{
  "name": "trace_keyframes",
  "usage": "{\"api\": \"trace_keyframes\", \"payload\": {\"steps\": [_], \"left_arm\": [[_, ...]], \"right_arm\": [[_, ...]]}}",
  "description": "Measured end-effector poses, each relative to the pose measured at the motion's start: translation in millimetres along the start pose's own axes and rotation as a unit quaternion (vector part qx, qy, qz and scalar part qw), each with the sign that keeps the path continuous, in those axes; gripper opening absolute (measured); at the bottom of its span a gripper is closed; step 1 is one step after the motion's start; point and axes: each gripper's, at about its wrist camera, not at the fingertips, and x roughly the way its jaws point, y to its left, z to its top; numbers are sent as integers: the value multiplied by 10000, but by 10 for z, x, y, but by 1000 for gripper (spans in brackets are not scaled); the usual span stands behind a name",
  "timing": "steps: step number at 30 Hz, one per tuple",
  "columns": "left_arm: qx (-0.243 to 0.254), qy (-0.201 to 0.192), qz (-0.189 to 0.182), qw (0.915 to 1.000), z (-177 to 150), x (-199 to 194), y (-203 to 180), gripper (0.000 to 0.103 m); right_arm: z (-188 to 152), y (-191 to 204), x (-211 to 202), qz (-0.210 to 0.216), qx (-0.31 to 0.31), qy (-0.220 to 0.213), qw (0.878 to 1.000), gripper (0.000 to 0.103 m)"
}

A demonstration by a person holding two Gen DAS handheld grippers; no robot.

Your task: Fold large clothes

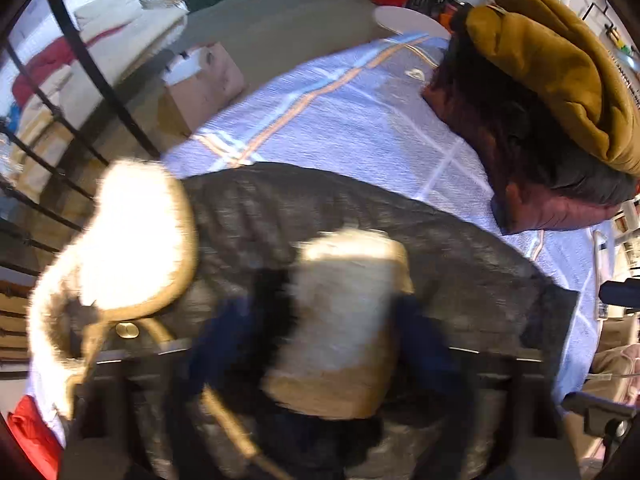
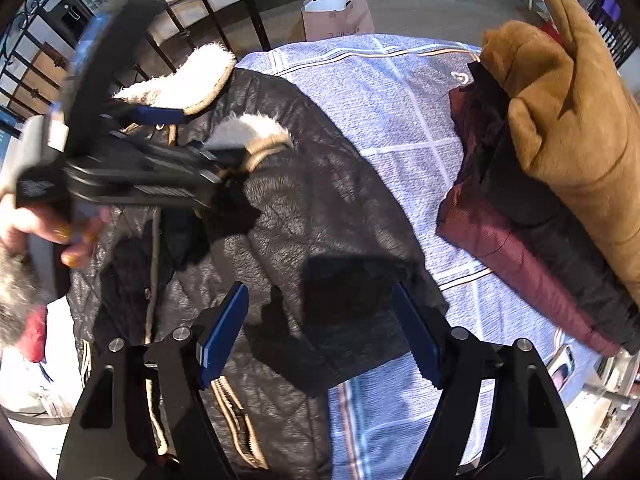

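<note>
On the bed with the pale blue checked blanket (image 2: 400, 128), a big dark quilted jacket with a fluffy cream collar (image 2: 288, 216) lies spread out. It is not folded all the way yet. One side looks turned in, but the body is long and flat, so most of the folding seems left to do.

At the far right of the blanket sits a stack of folded coats (image 2: 560, 184): a tan fuzzy one on top, a black one under it, and a dark red one at the bottom. Those look done.

The left claw (image 2: 218, 162) is over the top part of the jacket, near the collar. In the left wrist view, a furry cream sleeve cuff (image 1: 344, 320) sits right between its blue fingers (image 1: 224, 344), and they seem to be pinching it. That picture is blurry, so this is a best guess.

The right claw (image 2: 320, 336) is wide open and holds nothing. It hangs just above the lower edge of the jacket, with the dark cloth showing between its two blue pads (image 2: 224, 332). The jacket's zipper with tan trim (image 2: 236, 412) lies just beside the left pad.

A brown paper bag (image 2: 340, 16) stands on the floor past the bed.
</note>
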Motion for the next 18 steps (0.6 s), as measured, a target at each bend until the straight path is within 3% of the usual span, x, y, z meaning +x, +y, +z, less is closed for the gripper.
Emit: {"api": "trace_keyframes", "payload": {"steps": [2, 4, 8, 12, 14, 16, 18], "left_arm": [[30, -53, 22, 10000, -1, -27, -83, 21], [285, -294, 108, 9991, -27, -187, -161, 17], [-62, -1254, 325, 9916, -96, -909, 123, 15], [-854, -2056, 985, 9699, -490, -1812, 811, 15], [-1219, -2237, 1658, 9527, -864, -2187, 1173, 15], [-1602, -2191, 2106, 9391, -1269, -2390, 1460, 15], [-2063, -1989, 2191, 9327, -1678, -2429, 1695, 15]], "right_arm": [[10, -6, -6, -66, -92, -21, 9999, 74], [22, -10, -20, -123, -151, -23, 9998, 74], [55, 31, -144, -107, -201, -170, 9996, 74], [140, 164, -317, 158, -231, -400, 9988, 74], [206, 262, -348, 274, -304, -475, 9980, 75], [286, 341, -315, 208, -382, -568, 9974, 77], [347, 360, -229, 178, -362, -521, 9978, 77]]}}
